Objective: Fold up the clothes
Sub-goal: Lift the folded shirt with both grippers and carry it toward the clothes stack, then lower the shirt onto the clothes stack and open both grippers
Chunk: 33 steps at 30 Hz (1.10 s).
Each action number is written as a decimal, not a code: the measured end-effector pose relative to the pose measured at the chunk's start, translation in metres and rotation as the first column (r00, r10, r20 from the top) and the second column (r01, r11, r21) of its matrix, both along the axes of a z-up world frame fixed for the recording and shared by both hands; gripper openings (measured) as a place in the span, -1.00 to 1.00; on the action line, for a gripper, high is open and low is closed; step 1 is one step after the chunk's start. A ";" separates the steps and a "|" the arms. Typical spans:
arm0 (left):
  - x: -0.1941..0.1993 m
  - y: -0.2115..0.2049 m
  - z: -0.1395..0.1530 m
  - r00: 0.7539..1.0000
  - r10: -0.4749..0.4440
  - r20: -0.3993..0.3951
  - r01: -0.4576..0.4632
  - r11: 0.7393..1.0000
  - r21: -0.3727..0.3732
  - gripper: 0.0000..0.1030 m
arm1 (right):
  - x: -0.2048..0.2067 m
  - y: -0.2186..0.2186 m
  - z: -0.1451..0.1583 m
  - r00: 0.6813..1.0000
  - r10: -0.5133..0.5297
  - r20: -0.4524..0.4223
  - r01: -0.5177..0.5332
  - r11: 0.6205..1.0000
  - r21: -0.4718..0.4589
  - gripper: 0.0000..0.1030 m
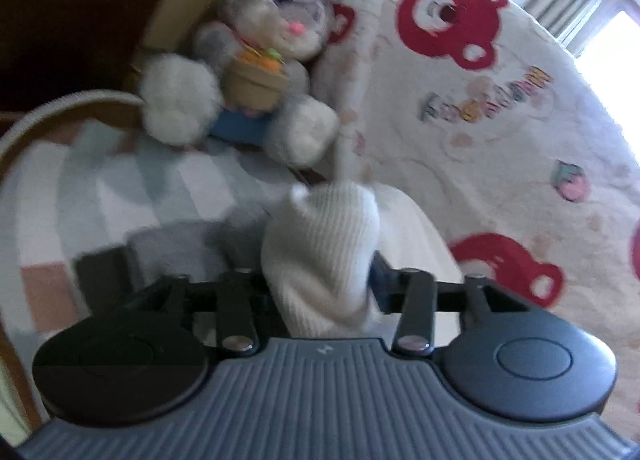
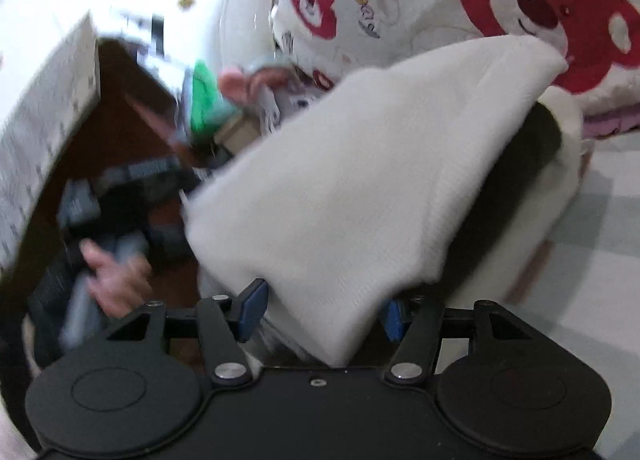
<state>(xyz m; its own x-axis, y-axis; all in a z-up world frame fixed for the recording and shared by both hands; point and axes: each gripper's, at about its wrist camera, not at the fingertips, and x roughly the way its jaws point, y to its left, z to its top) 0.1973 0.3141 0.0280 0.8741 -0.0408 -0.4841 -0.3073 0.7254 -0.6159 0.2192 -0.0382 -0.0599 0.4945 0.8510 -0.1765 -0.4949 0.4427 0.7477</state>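
The white knit garment [image 1: 320, 248] is bunched between the fingers of the left gripper [image 1: 320, 280], rising from the gap as a ribbed lump with a small point at its top. Whether the pads press on it cannot be told: the cloth covers them, showing only a sliver of blue pad at its right side.

In the right wrist view the same garment [image 2: 360, 180] drapes over the right gripper [image 2: 324, 312] as a broad sheet, running from between the blue pads up toward the upper right, where a folded edge opens on a dark hollow. The left pad stands just clear of the cloth; the right pad is half covered, so a grip here cannot be confirmed either.

The garment is plain off-white with fine ribbing, soft and thick, without print.

It is held over a bed: a pale checked sheet [image 1: 120, 180] lies below, and a cream quilt [image 1: 500, 120] with red bear faces lies beyond. A grey plush rabbit [image 1: 260, 60] sits near the bed's edge.

Both views are blurred. A hand [image 2: 116, 276] on dark gear shows at lower left of the right view, its details unclear.
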 end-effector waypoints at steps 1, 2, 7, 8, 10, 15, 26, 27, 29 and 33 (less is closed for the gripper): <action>0.001 -0.001 0.002 1.000 0.000 0.001 0.000 1.000 0.020 -0.37 | 0.003 -0.004 0.004 0.999 0.006 -0.040 -0.004 0.999 0.047 -0.54; 0.003 -0.001 0.004 1.000 -0.001 0.002 0.001 0.999 0.041 -0.51 | 0.006 -0.009 0.007 0.997 0.014 -0.079 -0.006 0.996 0.094 -0.78; 0.024 -0.011 0.052 0.997 -0.074 0.016 0.070 0.979 0.192 -0.68 | 0.009 -0.028 0.057 0.997 0.024 -0.068 -0.010 0.980 0.199 -0.78; 0.028 -0.011 0.064 0.996 -0.086 0.028 0.079 0.975 0.208 -0.68 | 0.014 -0.025 0.073 0.999 0.029 -0.045 -0.020 0.982 0.190 -0.78; 0.028 0.002 0.080 0.995 -0.081 0.061 0.070 0.984 0.166 -0.68 | 0.024 -0.023 0.098 0.999 0.037 -0.034 -0.029 0.974 0.226 -0.78; 0.006 0.043 0.026 1.000 0.005 -0.007 -0.005 0.999 -0.031 -0.66 | 0.020 -0.001 0.127 0.990 0.134 0.038 -0.137 0.986 0.098 -0.78; -0.030 0.076 -0.059 0.994 0.086 -0.068 -0.100 0.966 -0.240 -0.64 | 0.005 -0.029 0.067 0.998 0.063 -0.029 -0.066 0.990 -0.124 0.09; -0.029 0.074 -0.057 0.995 0.078 -0.068 -0.092 0.971 -0.221 -0.63 | 0.009 -0.039 0.066 0.999 0.017 -0.037 -0.021 0.993 -0.117 0.10; -0.026 0.071 -0.055 0.995 0.074 -0.071 -0.086 0.979 -0.184 -0.62 | 0.023 -0.054 0.068 0.996 -0.048 -0.068 0.044 0.997 -0.056 0.25; -0.023 0.067 -0.055 0.994 0.071 -0.079 -0.081 0.987 -0.139 -0.60 | 0.062 -0.051 0.064 0.984 -0.108 -0.144 0.113 0.993 0.030 0.67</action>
